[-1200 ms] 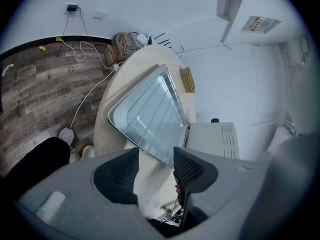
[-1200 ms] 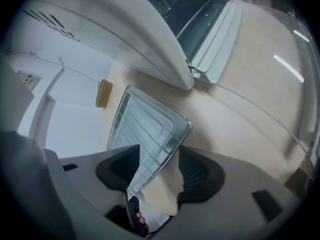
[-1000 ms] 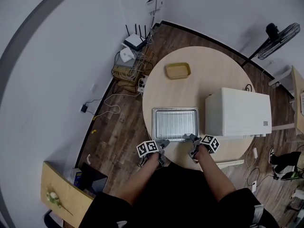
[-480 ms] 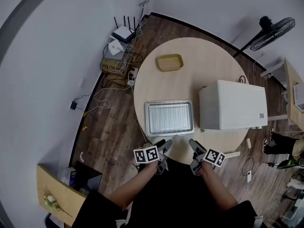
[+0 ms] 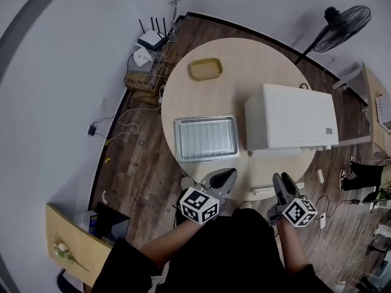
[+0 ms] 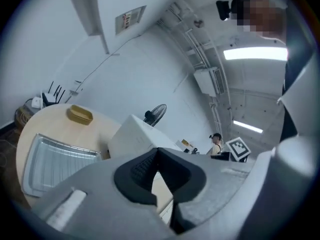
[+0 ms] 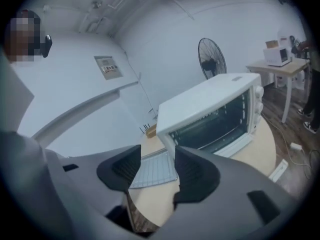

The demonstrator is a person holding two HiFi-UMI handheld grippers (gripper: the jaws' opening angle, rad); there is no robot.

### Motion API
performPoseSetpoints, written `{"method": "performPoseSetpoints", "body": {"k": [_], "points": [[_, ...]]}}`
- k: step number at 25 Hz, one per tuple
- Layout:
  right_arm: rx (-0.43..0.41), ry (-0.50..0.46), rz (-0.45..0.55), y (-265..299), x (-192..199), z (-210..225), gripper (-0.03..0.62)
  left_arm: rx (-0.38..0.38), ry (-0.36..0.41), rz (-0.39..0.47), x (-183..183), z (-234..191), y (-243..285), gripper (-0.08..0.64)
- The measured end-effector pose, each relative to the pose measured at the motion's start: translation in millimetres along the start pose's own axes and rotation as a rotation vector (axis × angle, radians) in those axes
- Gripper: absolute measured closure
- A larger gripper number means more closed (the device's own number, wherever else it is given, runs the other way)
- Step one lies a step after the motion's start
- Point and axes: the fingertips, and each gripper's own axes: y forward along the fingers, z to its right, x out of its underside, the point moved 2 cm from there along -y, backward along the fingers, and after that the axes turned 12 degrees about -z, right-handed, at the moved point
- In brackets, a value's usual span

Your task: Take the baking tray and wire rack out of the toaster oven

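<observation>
Left claw: your left claw (image 6: 157, 154) has just been closing, and its two jaws now meet pad against pad with nothing caught between them.
Right claw: your right claw (image 7: 158, 170) has just been closing a little, yet its jaws stand well apart. Nothing sits between them; only the far table shows through the gap.
Claws and table: both claws hang on your side of the near edge of the round table (image 5: 250, 66), side by side and apart from each other, touching nothing.
Baking tray: the baking tray (image 5: 179, 140) lies flat on the table, straight ahead of your left claw and well apart from it. From your right claw it is ahead and to the left.
Wire rack: the wire rack (image 5: 206, 138) lies inside the tray, its bars running away from your claws, out of reach of both.
Toaster oven: the white toaster oven (image 5: 292, 116) stands ahead of your right claw, with the tray just beside it on the left and a narrow strip of table between them. Its front faces you, and the right gripper view looks into its dark inside.
Yellow dish: a yellow dish (image 5: 205, 69) sits beyond the tray, far ahead of your left claw.
Fan: a standing fan (image 5: 340, 24) is on the floor past the oven, far beyond your right claw.
</observation>
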Motion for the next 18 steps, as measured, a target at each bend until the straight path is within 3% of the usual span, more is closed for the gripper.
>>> {"method": "performPoseSetpoints", "body": {"k": [4,6,12,15,18], "points": [[-0.038,-0.037,0.077,-54.6,-17.6,45.5,0.383,-0.093,0.122,0.004,19.1,59.1,23.8,0.541],[-0.07,-0.05,0.091,-82.7,-20.1,74.8,0.383,-0.148,0.145,0.019,34.1,88.9,39.2,0.54],[-0.112,-0.2,0.115,-165.9,-27.9,161.9,0.435,-0.283,-0.016,0.169,76.9,163.1,83.4,0.54],[-0.095,-0.284,0.114,-202.9,-31.4,197.3,0.482,-0.37,0.044,0.205,89.0,209.8,95.8,0.54],[-0.088,-0.315,0.13,-231.3,-36.9,222.8,0.549,-0.45,0.15,0.179,100.3,246.2,103.5,0.54]]}}
